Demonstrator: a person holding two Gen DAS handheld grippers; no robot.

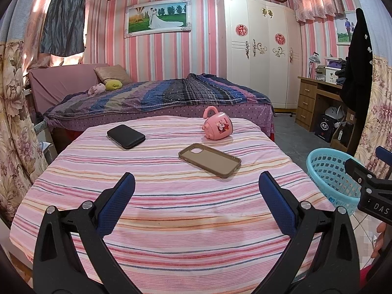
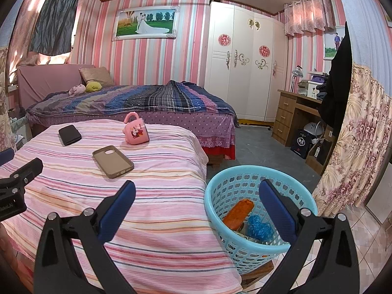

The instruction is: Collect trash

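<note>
- Pink-striped cloth covers the surface; what lies on it is a black phone-like slab, a tan phone case face-up, and a pink cartoon mug tipped on its side.
- My left tool hangs released over the near cloth, gripping nothing; my right tool is likewise spread wide and empty, straddling the edge of the surface and the basket.
- Trash sits in the light blue perforated basket just beside the surface's right edge: an orange wrapper, a crumpled blue bag, and scraps beneath that I cannot make out.
- I judge no obvious litter is left on the cloth, so collecting looks nearly finished; to do this step well I would sweep both views along the cloth's folds before reaching, and leave phone, case and mug alone.
- Readable writing: "DAS" on the right tool's body in the left view; lettering on the left tool's body is too distorted to read.
</note>
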